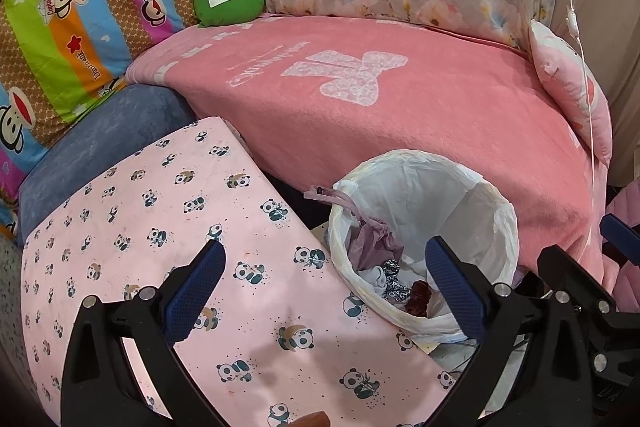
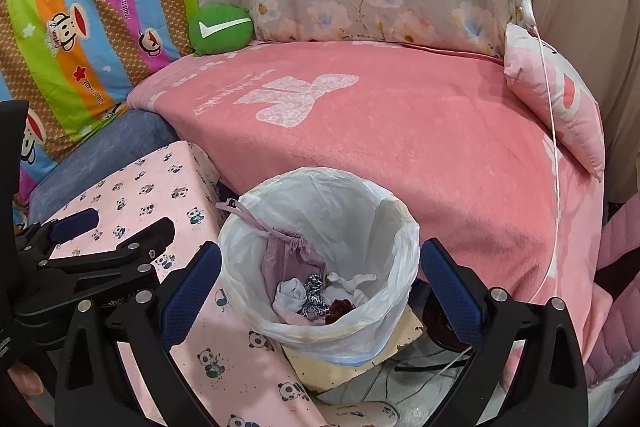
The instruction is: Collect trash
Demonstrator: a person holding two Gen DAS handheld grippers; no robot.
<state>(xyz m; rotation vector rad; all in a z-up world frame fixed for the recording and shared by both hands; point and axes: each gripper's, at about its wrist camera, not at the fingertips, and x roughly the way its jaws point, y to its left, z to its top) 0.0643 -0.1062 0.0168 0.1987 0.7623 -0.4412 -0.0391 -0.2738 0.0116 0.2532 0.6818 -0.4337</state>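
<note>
A waste bin with a white plastic liner (image 1: 472, 187) (image 2: 320, 195) stands on the floor between the pink bed and a panda-print surface. It holds crumpled white tissue (image 2: 290, 293), a black-and-white scrap (image 2: 314, 293), a dark red scrap (image 2: 340, 307) and a mauve drawstring bag (image 2: 284, 255). My left gripper (image 1: 324, 287) is open and empty, its right finger over the bin's rim. My right gripper (image 2: 320, 287) is open and empty, straddling the bin from above. The left gripper also shows at the left of the right wrist view (image 2: 116, 239).
The pink panda-print surface (image 1: 140, 227) lies left of the bin. A pink blanket (image 1: 400, 115) covers the bed behind it, with a green cushion (image 1: 230, 1), a striped monkey-print quilt (image 1: 72, 27) and a pink pillow (image 1: 568, 87). A white cable (image 2: 548, 107) hangs at right.
</note>
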